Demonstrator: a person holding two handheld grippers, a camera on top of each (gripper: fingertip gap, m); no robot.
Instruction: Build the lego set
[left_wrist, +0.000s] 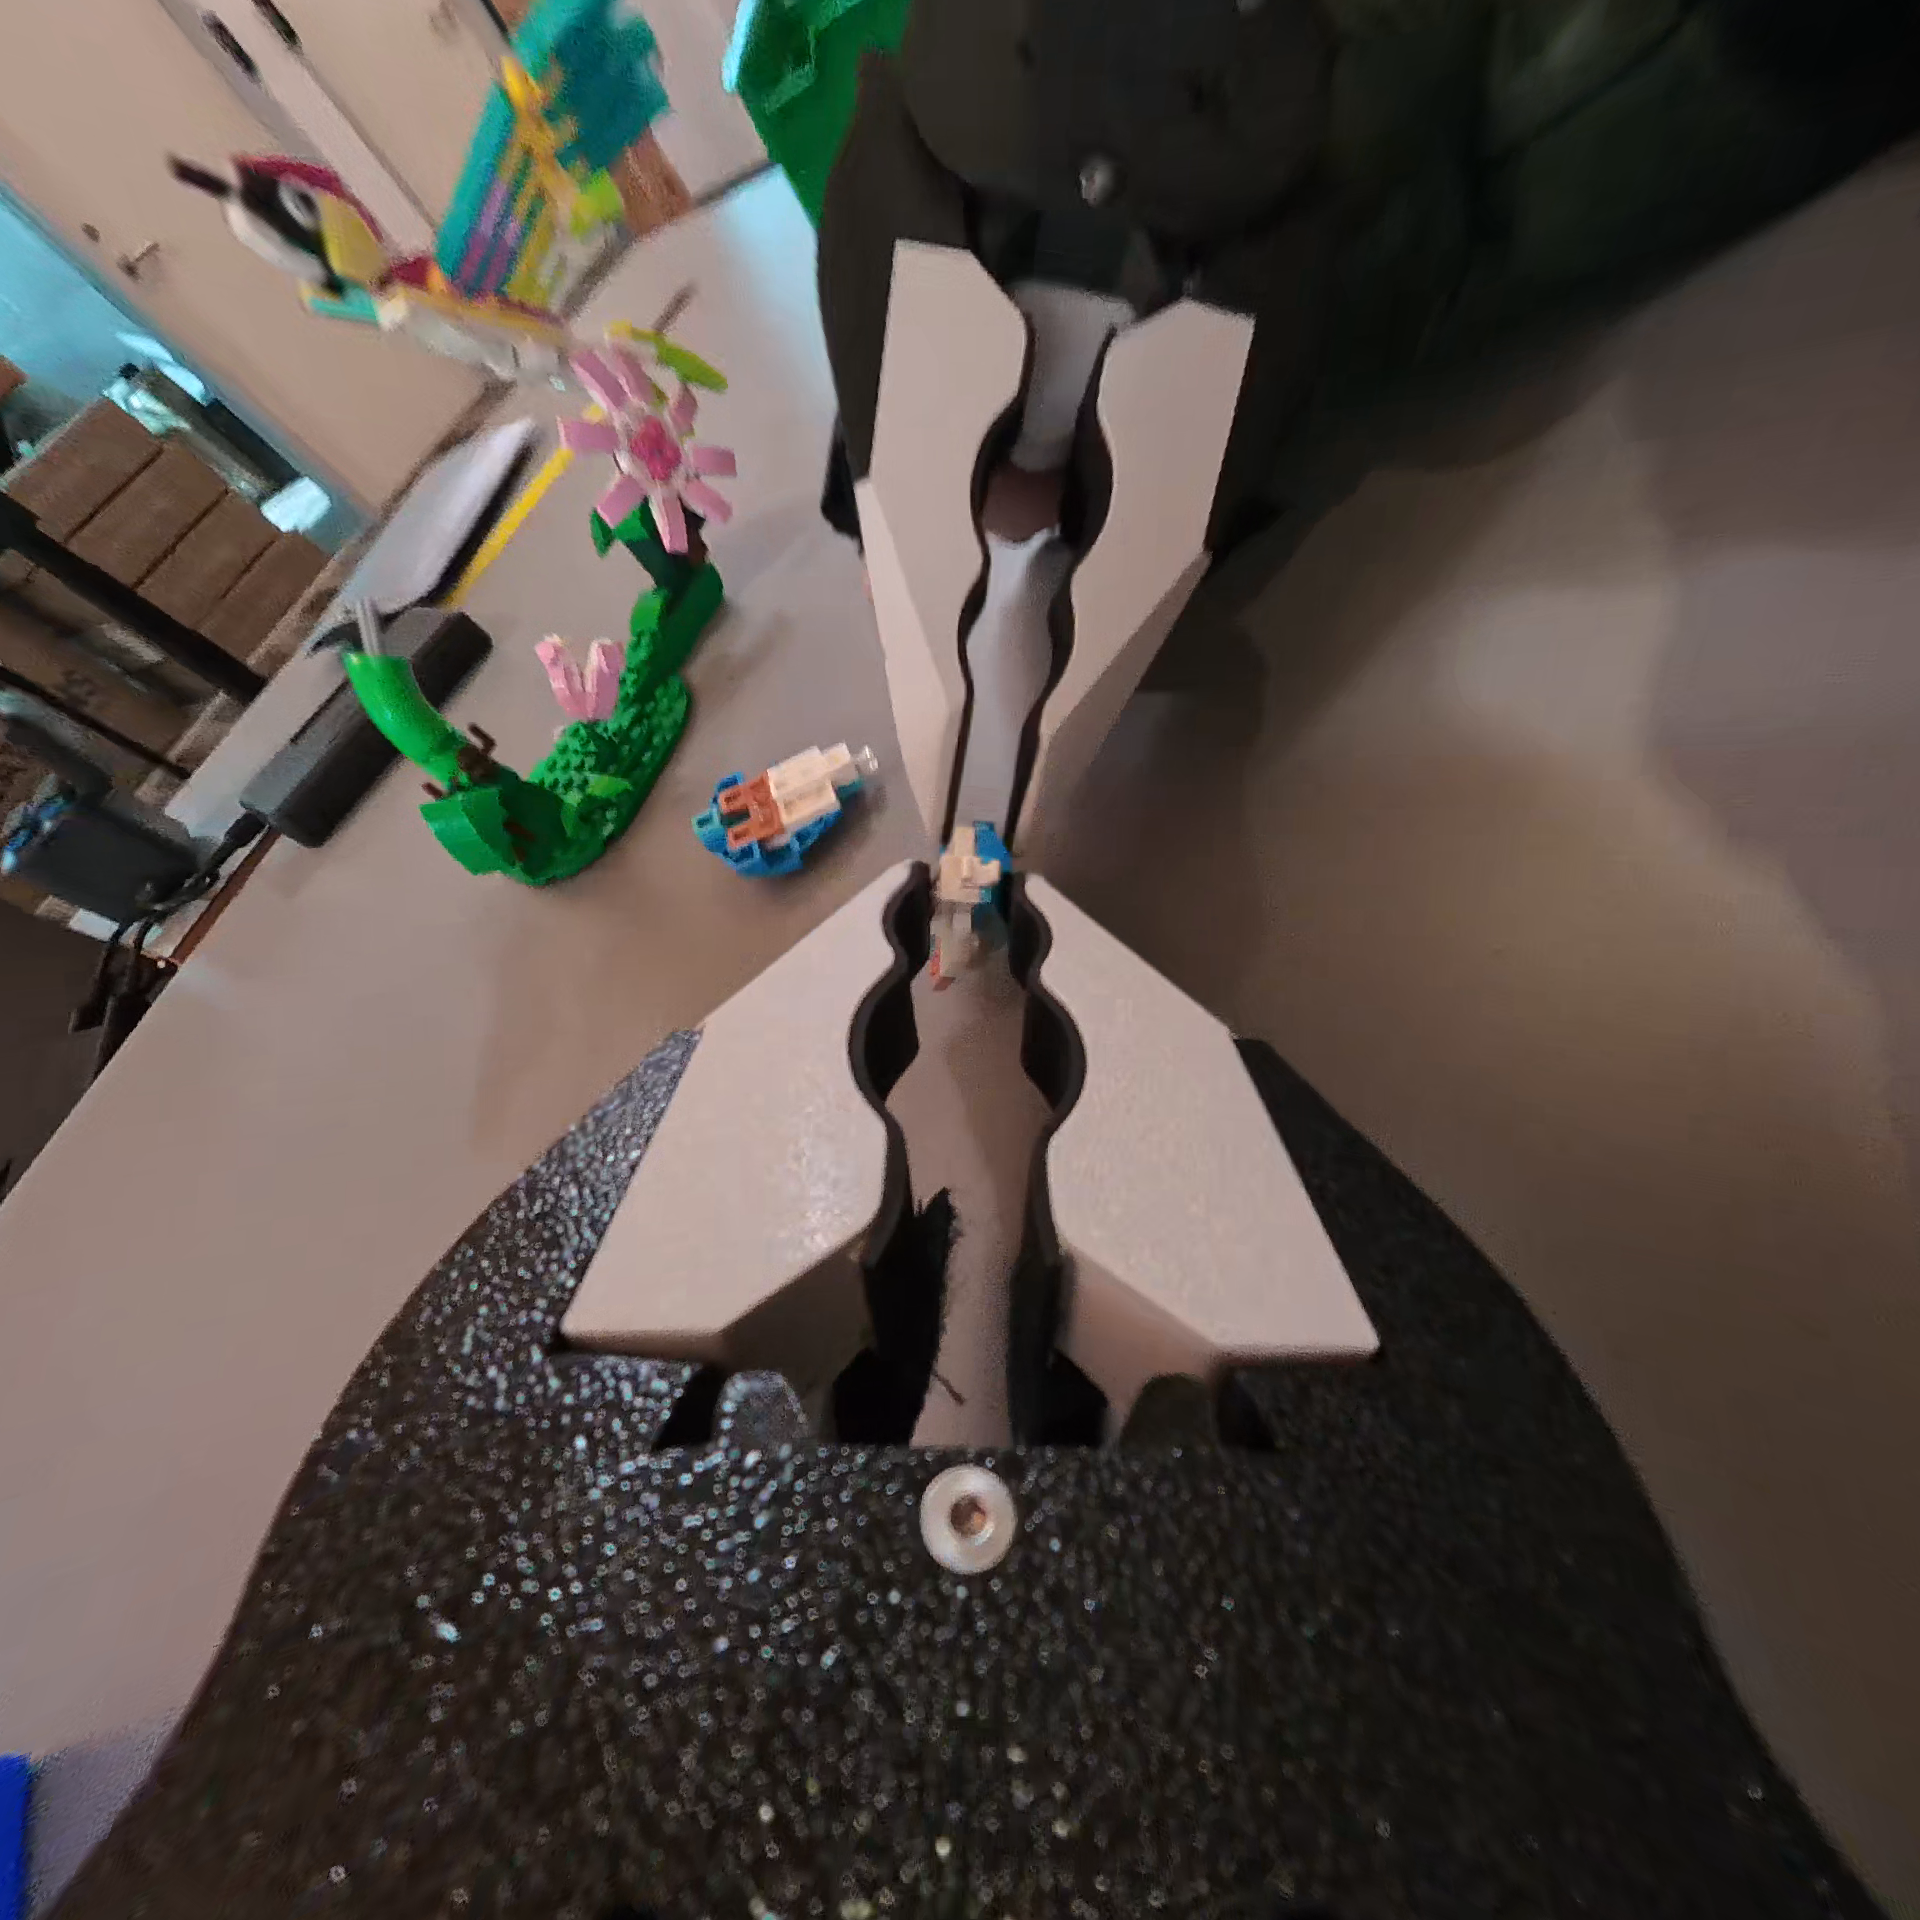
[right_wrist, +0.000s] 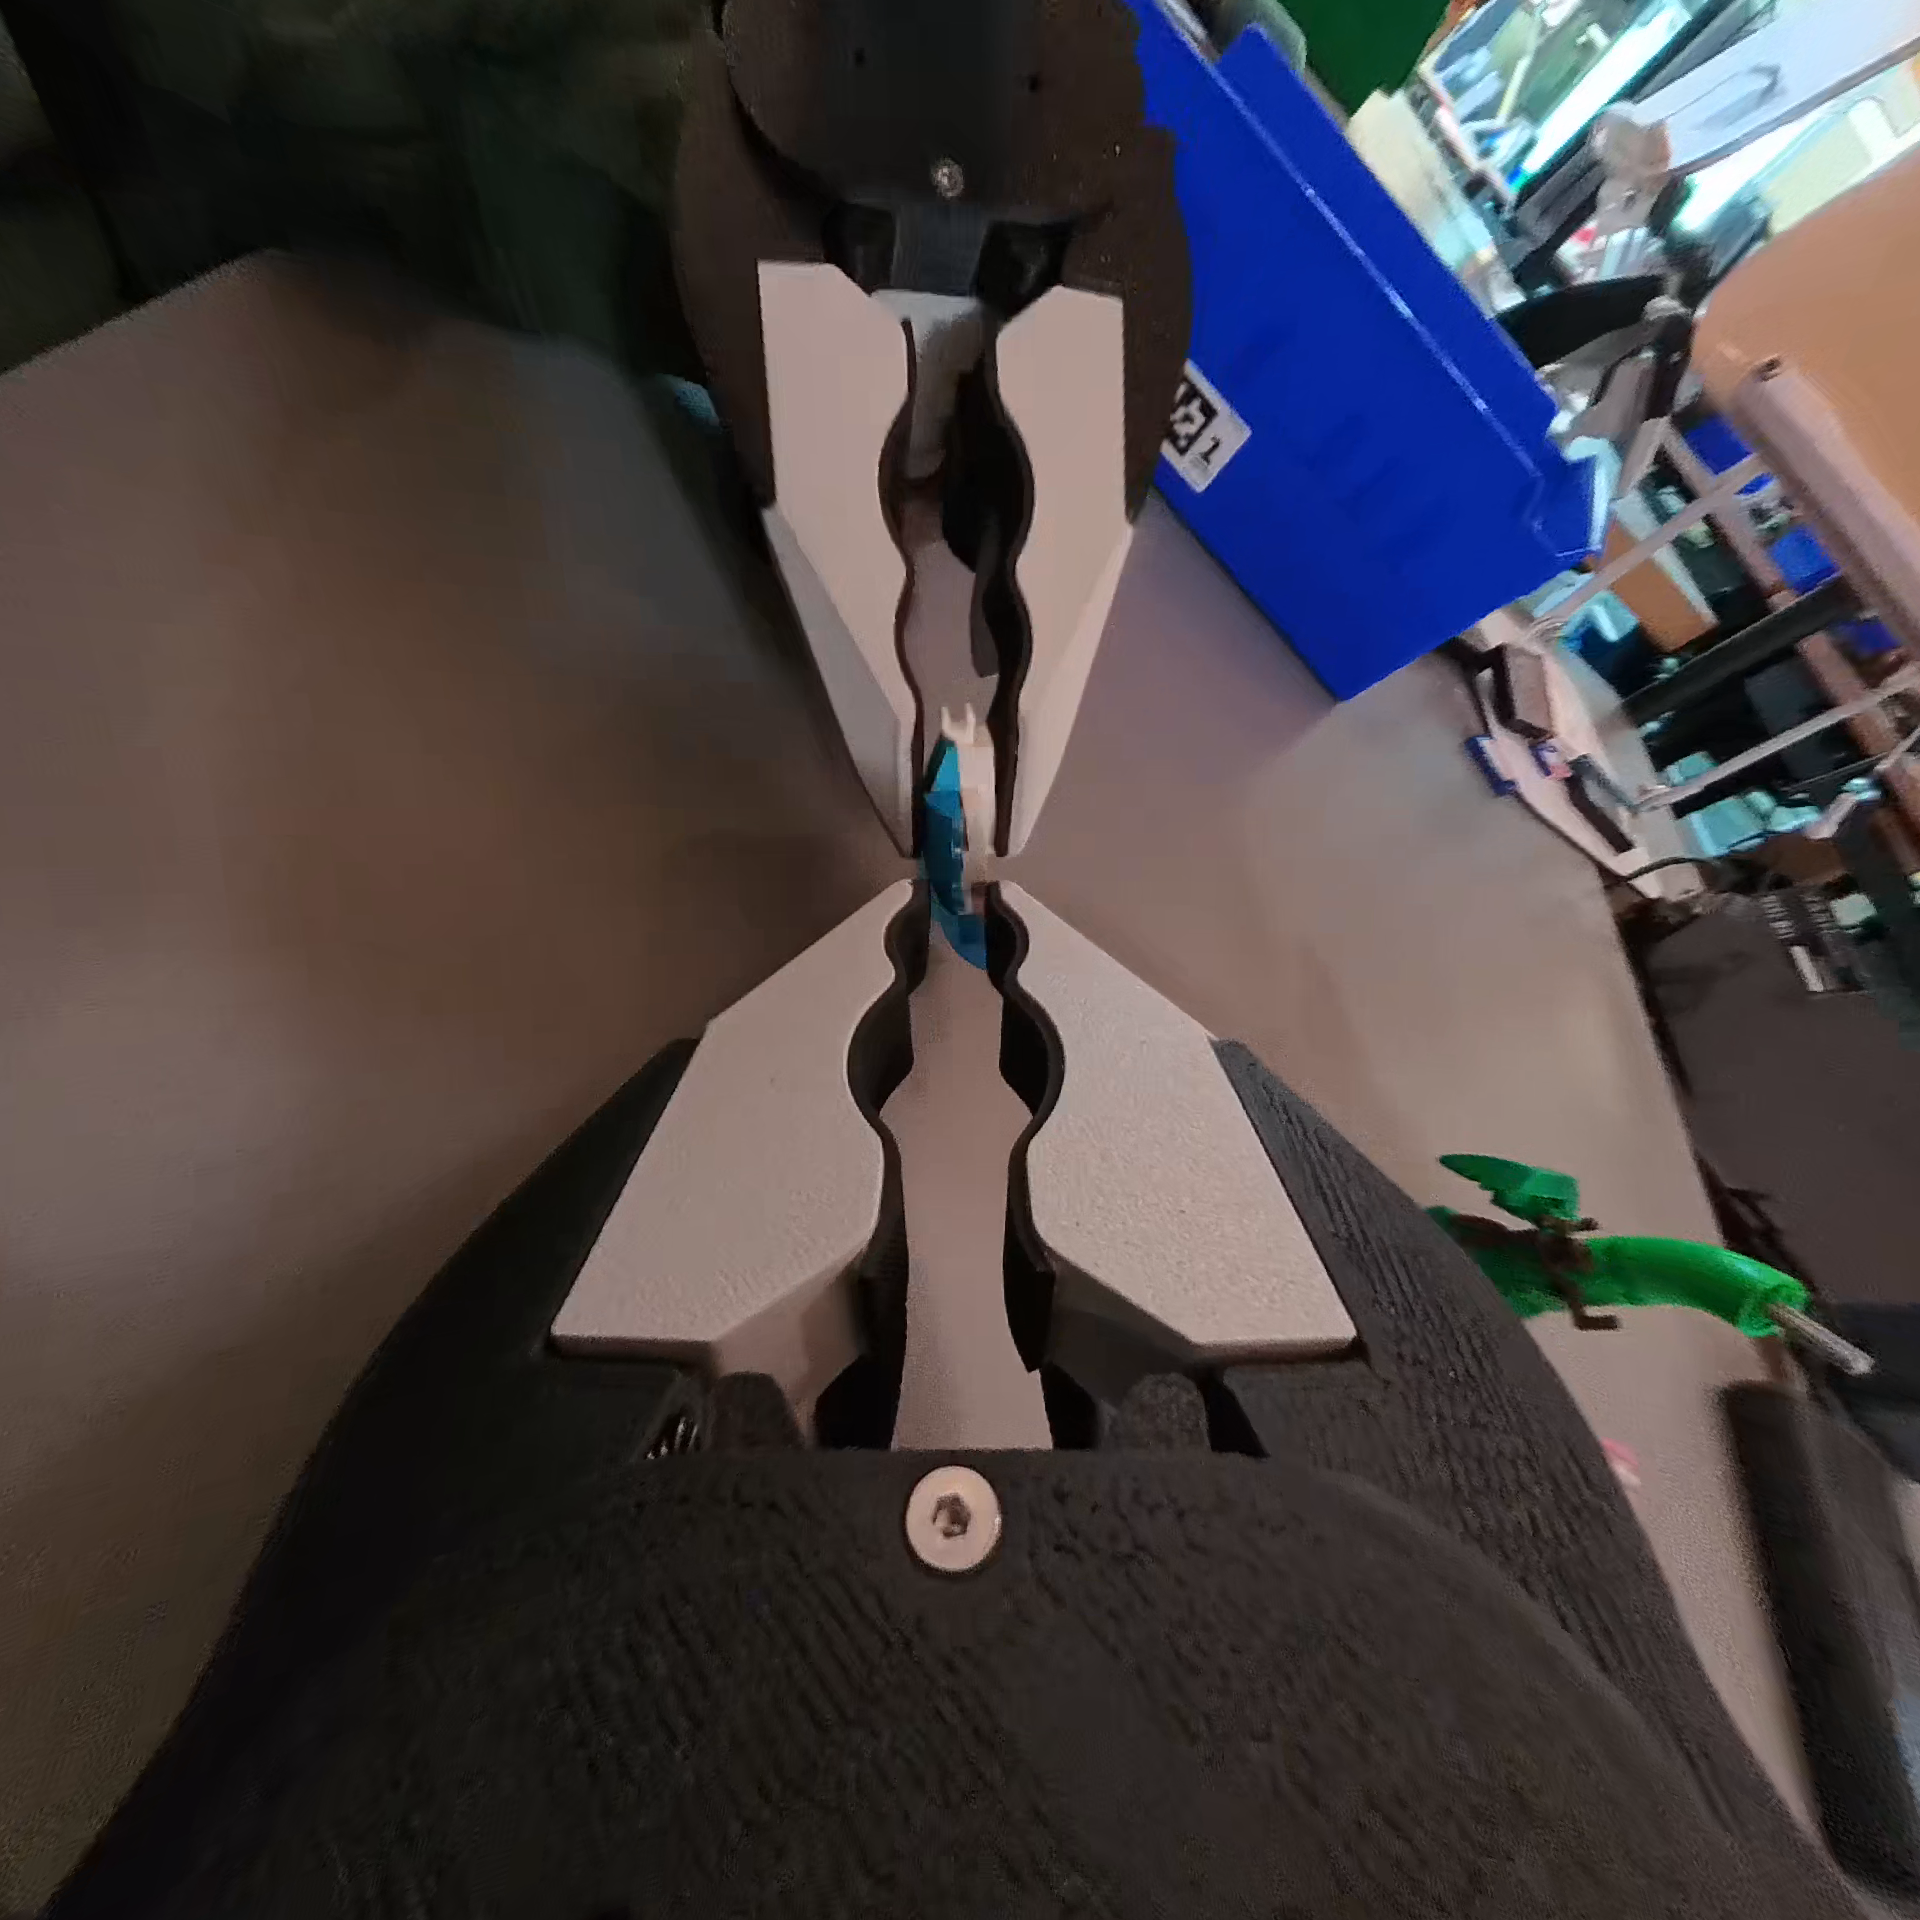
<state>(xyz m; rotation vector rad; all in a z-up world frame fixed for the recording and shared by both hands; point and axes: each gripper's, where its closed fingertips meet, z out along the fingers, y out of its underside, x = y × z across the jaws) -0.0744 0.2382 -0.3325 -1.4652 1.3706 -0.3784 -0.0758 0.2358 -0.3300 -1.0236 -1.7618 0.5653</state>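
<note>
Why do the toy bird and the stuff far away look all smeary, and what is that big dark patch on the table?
Left wrist view: the toy bird is blurred, the small brick piece between both grippers' tips sharper; a soft shadow lies on the table. Right wrist view: the blue bin and far shelves smear and bend near the edges.

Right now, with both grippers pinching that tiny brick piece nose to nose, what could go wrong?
1. The left gripper and right gripper hold the small blue-and-white brick piece only by their tips; it could slip or pop apart.
2. A dropped piece might knock the blue, orange and white brick model on the table.
</note>
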